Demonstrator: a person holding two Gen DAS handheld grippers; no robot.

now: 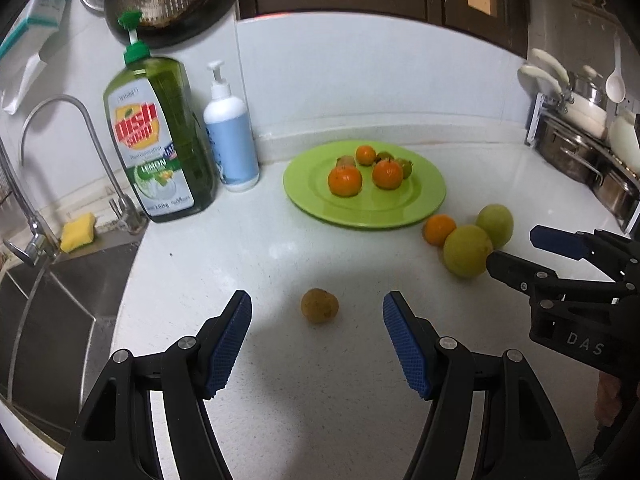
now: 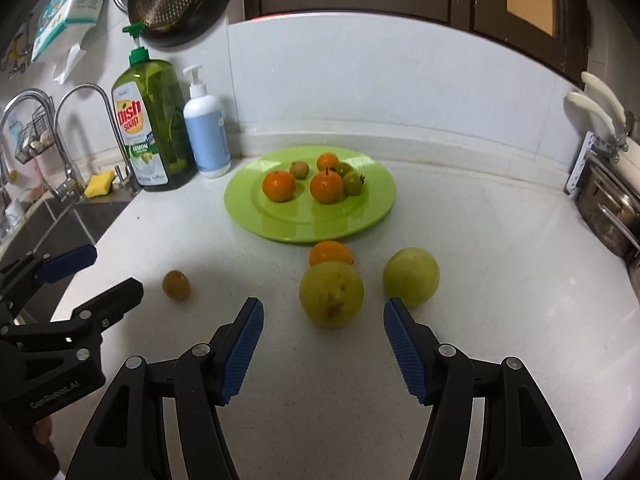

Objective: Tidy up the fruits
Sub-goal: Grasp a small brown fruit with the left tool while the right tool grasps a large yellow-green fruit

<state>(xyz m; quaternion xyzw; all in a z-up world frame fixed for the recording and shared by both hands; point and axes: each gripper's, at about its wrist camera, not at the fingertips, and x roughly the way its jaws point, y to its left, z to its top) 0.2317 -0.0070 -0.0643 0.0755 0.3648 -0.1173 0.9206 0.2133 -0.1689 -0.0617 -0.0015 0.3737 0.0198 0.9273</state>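
Both grippers spread, empty. Small round brownish fruit (image 1: 319,305) sits on white worktop (image 1: 280,360), near side of the green round plate (image 1: 304,196), dead ahead between left gripper (image 1: 317,340) fingers. Right gripper (image 2: 323,346) faces large yellow-green fruit (image 2: 331,294).

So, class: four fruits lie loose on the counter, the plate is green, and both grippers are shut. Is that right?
Not quite. Both wrist views show the left gripper and right gripper open, jaws apart and empty. Four fruits off the green plate is correct.
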